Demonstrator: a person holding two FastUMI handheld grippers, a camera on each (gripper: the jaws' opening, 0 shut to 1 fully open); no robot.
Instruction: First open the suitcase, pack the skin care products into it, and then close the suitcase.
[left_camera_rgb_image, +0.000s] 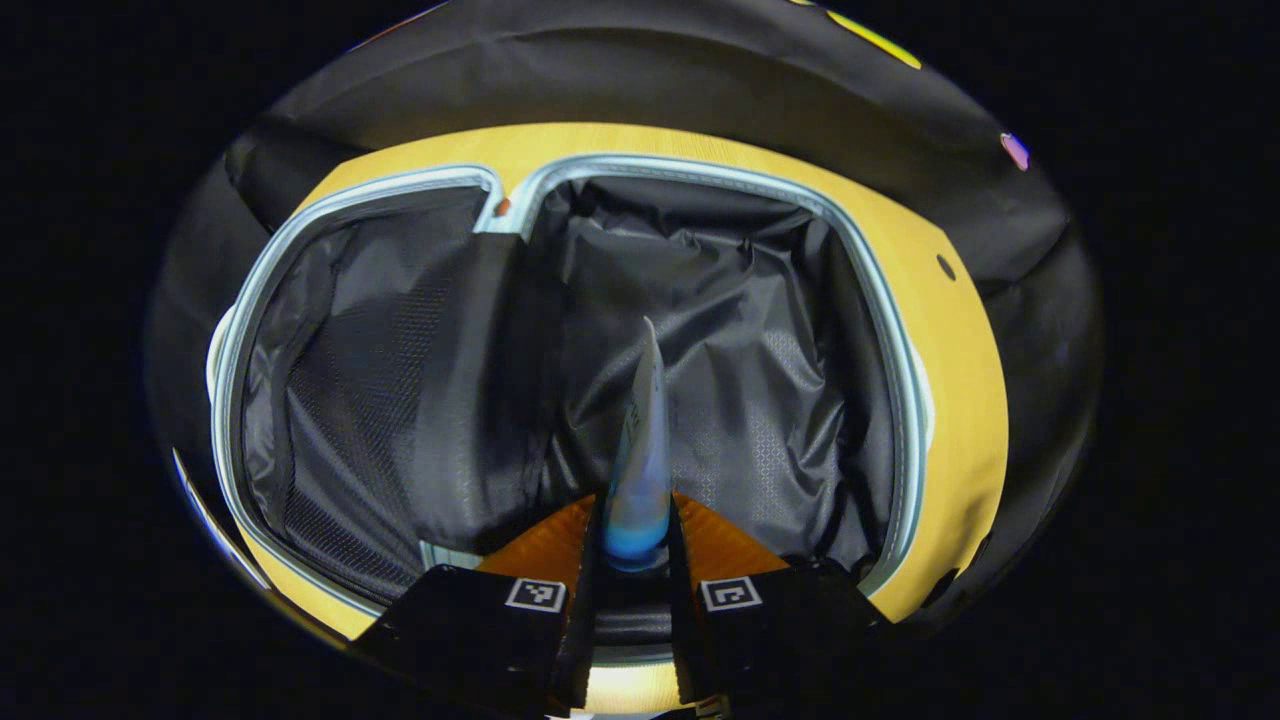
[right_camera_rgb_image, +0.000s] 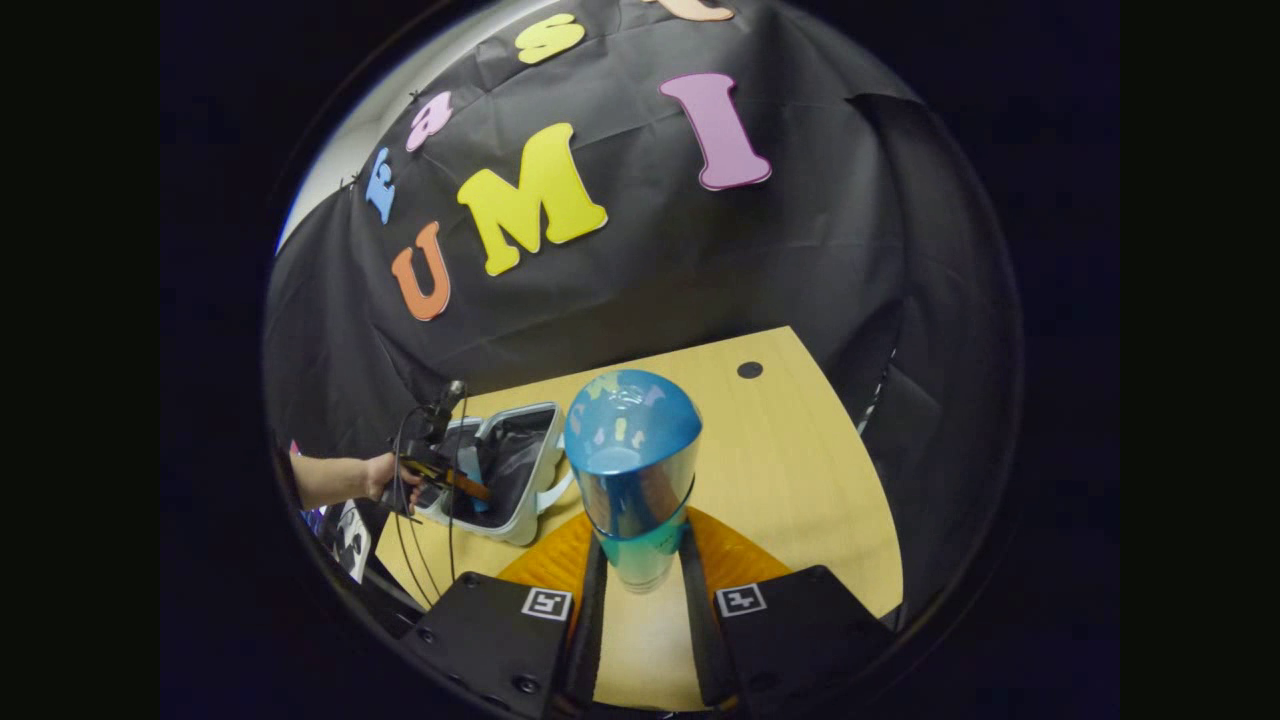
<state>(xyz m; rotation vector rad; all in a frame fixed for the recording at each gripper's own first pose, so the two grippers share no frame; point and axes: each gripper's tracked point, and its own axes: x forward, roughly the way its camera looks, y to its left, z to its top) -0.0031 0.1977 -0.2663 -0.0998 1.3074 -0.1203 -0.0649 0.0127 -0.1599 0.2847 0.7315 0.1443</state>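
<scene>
Open suitcase (left_camera_rgb_image: 560, 350) on the wooden table (right_camera_rgb_image: 800, 470), lining exposed for packing. Left gripper (left_camera_rgb_image: 636, 560) clamped on a tube (left_camera_rgb_image: 642, 460), poised above the right compartment. Right gripper (right_camera_rgb_image: 640, 590) clamped on a blue bottle (right_camera_rgb_image: 632, 470), waiting aside.

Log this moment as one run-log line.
suitcase: open on table | left gripper: shut on tube, over suitcase | right gripper: shut on bottle

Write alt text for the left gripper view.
The left gripper holds a translucent blue-capped skin care tube between its fingers, above the open suitcase with black fabric lining lying on the light wooden table.
</scene>
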